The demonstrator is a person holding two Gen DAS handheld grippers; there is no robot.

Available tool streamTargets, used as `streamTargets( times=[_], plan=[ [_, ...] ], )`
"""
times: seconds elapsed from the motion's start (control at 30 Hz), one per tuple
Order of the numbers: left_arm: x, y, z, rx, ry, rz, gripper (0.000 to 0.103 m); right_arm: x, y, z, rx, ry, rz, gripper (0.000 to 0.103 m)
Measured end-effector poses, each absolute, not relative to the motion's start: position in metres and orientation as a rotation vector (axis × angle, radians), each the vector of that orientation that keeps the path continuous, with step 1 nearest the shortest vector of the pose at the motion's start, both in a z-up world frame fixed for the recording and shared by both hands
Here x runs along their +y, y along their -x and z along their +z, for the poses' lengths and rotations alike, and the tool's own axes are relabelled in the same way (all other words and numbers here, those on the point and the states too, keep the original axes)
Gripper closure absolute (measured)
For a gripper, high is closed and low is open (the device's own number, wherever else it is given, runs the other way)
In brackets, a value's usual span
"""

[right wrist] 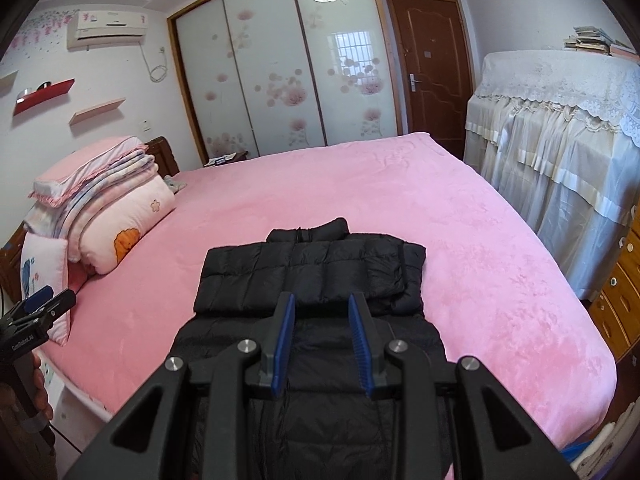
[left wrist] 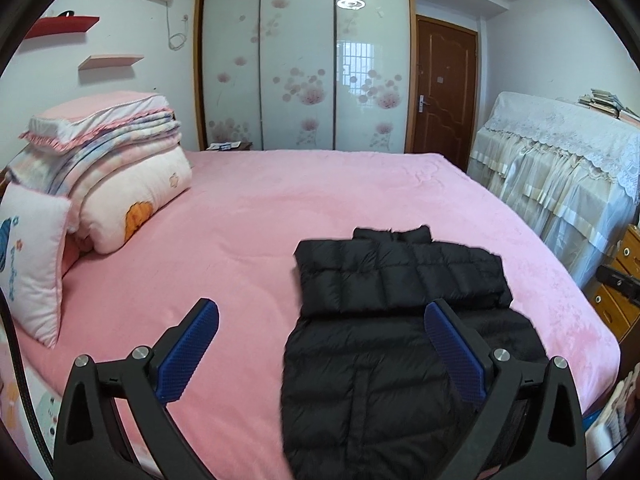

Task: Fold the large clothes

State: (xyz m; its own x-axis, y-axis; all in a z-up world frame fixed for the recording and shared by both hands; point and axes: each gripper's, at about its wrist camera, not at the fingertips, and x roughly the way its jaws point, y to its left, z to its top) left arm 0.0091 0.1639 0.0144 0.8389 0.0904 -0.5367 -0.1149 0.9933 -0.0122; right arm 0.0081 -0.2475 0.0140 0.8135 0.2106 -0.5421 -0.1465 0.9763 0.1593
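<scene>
**Both claws raised clear of a partly folded black down jacket on the bed.**

My left claw (left wrist: 320, 344) stood wide open and empty; my right claw (right wrist: 322, 344) was narrowed to a slim gap, gripping nothing. Beneath them the jacket (left wrist: 400, 320) lay near the pink bed's (left wrist: 248, 216) front edge, sleeves folded across the chest. I judged the hem-to-collar fold next: pinch both hem corners evenly, lift together.
</scene>
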Motion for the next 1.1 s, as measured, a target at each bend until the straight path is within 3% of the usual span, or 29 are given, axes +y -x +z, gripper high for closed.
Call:
streamTargets(
  times=[0.5,0.67,1.0,1.03,1.1],
  plan=[
    [0.206,0.018,-0.089,0.738,0.115,0.107,0.001,-0.268,0.043,-0.058,0.626,-0.026,0.177,0.075],
    [0.227,0.019,-0.117,0.752,0.227,0.093,0.001,-0.278,0.047,-0.083,0.688,-0.016,0.181,0.075],
    [0.222,0.021,-0.194,0.946,0.339,-0.013,0.001,-0.328,0.033,-0.143,0.869,-0.089,0.229,0.075],
    [0.218,0.021,-0.2,0.962,0.334,-0.032,0.001,-0.336,0.032,-0.149,0.888,-0.099,0.234,0.073],
    [0.208,0.021,-0.212,0.997,0.319,-0.067,0.001,-0.349,0.032,-0.162,0.923,-0.108,0.224,0.041]
  ],
)
